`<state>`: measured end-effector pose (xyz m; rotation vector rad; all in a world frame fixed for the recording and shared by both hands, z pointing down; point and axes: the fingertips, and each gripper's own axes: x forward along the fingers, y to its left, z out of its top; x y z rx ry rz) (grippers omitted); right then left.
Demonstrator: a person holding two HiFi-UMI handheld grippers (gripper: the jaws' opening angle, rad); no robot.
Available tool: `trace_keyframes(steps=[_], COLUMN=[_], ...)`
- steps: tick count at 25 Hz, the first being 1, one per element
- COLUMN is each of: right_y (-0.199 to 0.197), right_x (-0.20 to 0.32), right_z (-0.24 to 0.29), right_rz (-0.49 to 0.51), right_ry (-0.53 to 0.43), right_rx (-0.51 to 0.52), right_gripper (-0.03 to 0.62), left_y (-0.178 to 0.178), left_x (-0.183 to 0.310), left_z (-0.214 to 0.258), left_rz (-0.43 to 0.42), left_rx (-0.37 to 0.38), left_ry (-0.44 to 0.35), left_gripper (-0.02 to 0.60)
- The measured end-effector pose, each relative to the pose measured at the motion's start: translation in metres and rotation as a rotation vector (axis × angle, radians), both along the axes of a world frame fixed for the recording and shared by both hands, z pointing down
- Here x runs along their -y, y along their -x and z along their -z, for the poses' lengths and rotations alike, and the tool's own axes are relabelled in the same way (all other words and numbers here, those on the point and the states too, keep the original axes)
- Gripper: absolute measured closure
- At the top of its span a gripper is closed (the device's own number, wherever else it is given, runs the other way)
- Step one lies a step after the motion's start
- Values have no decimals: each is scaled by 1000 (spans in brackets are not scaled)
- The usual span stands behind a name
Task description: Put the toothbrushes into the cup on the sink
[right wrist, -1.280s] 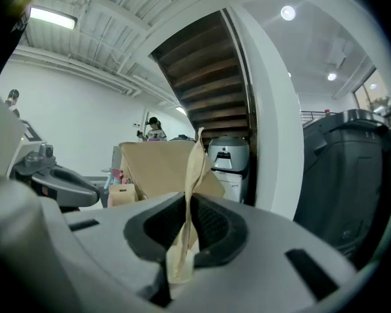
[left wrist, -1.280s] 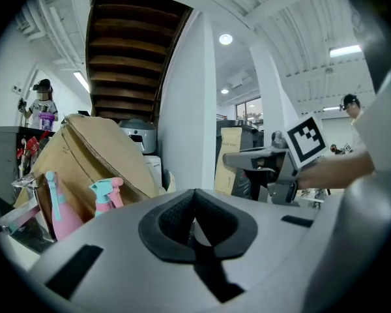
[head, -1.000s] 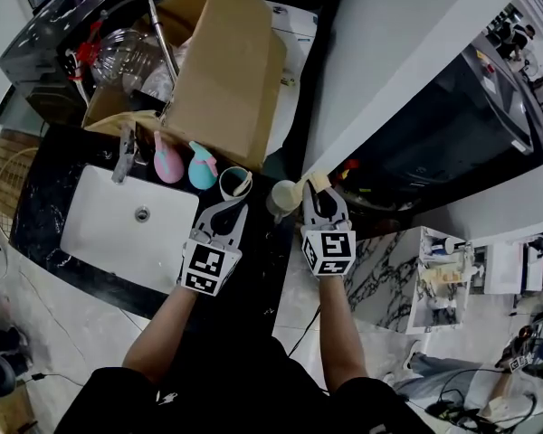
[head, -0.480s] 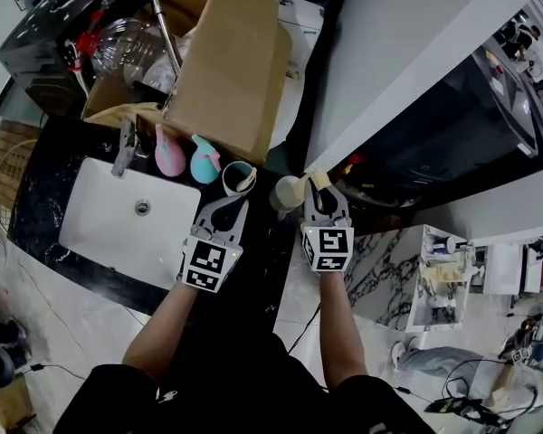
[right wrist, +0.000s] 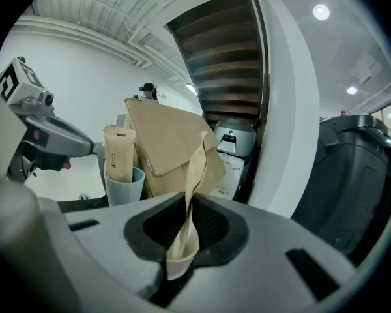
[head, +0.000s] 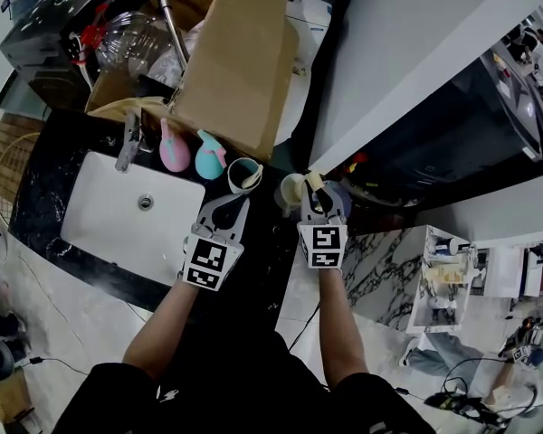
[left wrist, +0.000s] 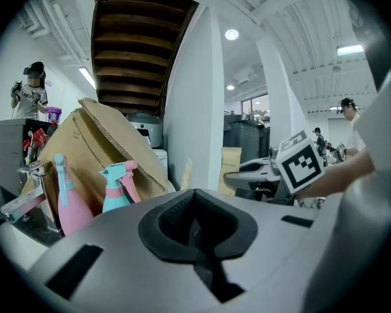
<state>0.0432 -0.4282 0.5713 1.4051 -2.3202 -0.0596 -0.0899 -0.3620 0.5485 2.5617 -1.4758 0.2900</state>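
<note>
1. Counter (head: 54, 165): black and marbled. It bears the sink and every item listed below.
2. Cardboard box (head: 231, 61): brown, with its flaps open. It stands at the back of the counter, behind the bottles and the cup.
3. Sink (head: 109, 211): a white basin set into the counter, left of both grippers. The faucet (head: 129, 143) is at its rear rim.
4. Left gripper (left wrist: 195, 227): jaws pressed together with nothing between them. It sits by the sink's right edge, just short of the cup. It is the nearer of the two grippers to the cup, but it carries nothing.
5. Right gripper (right wrist: 186, 240): jaws pinching the lower part of a wrapped toothbrush. It sits beside the left gripper, toward the counter's right end.
6. Pink spray bottle (head: 172, 152) and teal spray bottle (head: 208, 159): side by side between the faucet and the cup.
7. Cup (right wrist: 125, 186): pale blue, upright with its mouth up. It stands on the counter just right of the teal bottle. From the right gripper it lies ahead and to the left.
8. Wrapped toothbrush (right wrist: 195, 175): in a kraft-paper sleeve, slightly twisted. Its long axis rises out of the jaws, but the exact tilt cannot be told. By my judgement, the coming move is a carry leftward and forward over the cup's rim, then an end-first drop.
9. Second wrapped toothbrush (right wrist: 119, 150): already in the cup, standing up above the rim.
</note>
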Motion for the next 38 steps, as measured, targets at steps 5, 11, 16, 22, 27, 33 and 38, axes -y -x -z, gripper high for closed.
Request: trace_keyframes(steps=[5, 11, 16, 22, 27, 33, 38], right_y=[5, 16, 27, 32, 25, 15, 5], right_x=[0, -4, -11, -25, -41, -66, -91], right_z=[-10, -18, -26, -35, -29, -11, 14], right_rz=[12, 49, 96, 140, 138, 121, 97], right_ry=[18, 45, 67, 114, 127, 83, 52], right_rx=[-14, -20, -35, -48, -48, -1, 81], right_gripper=[560, 560, 528, 412, 393, 393, 395], left_y=[4, 6, 7, 8, 5, 3, 4], left_x=[-2, -7, -13, -24, -36, -53, -66], left_z=[-2, -4, -2, 6, 15, 23, 37], left_rz=[5, 10, 13, 12, 9, 25, 60], left_rx=[5, 10, 14, 27, 40, 63, 64], left_ry=[5, 5, -4, -24, -39, -63, -94], left_gripper=[580, 580, 580, 579, 579, 580, 580])
